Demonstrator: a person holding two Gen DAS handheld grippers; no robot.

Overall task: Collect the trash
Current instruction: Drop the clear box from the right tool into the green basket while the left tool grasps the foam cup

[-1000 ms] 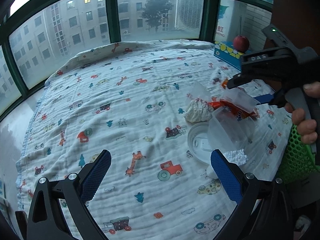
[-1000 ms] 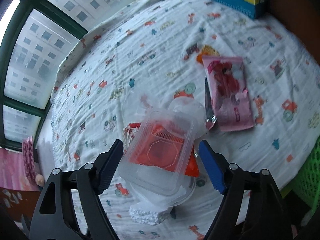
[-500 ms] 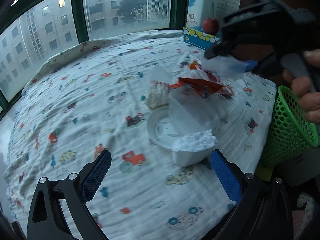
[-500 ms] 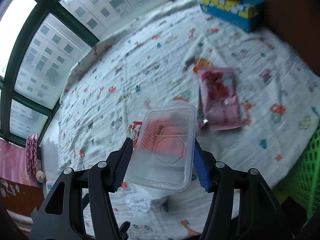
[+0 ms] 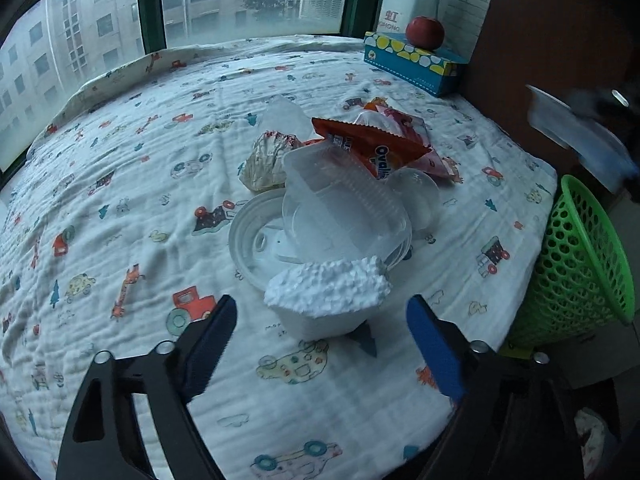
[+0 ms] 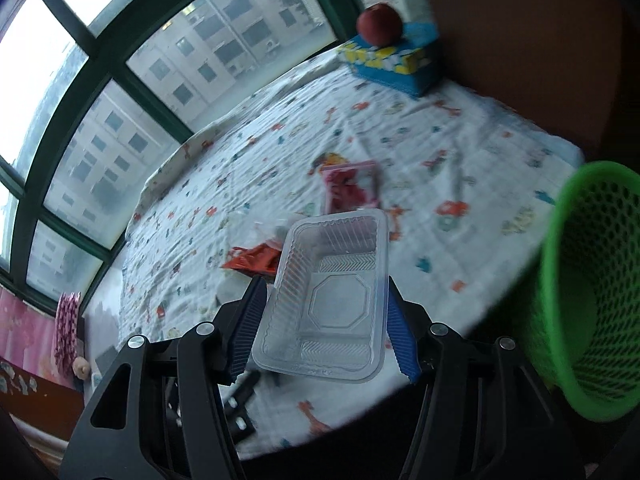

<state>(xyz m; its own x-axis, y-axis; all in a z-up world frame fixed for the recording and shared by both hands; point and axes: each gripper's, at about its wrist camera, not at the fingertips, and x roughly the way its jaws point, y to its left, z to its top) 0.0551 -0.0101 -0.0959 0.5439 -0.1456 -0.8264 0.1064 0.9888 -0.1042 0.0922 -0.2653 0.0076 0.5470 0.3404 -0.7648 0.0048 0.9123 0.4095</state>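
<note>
Cotton sheet (image 5: 120,184) with a cartoon print carries the trash pile near the green mesh basket (image 6: 592,300) at its edge, presumably the bin. Right gripper (image 6: 324,322) pinches a clear plastic tray (image 6: 328,300) by its long sides, aloft, apparently basket-bound. Left gripper (image 5: 320,340), jaws spread but just closing in, nothing between them, lines up on the white foam chunk (image 5: 328,296).

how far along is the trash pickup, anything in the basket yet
Early on. Nothing is visible inside the green basket, though its bottom is hidden. In hand: the right gripper grips a clear plastic tray, lifted near the basket. The left gripper, its fingers just closing, is open around a foam chunk. Still on the blanket: orange wrapper, clear container, white lid, crumpled wrapper.
</note>
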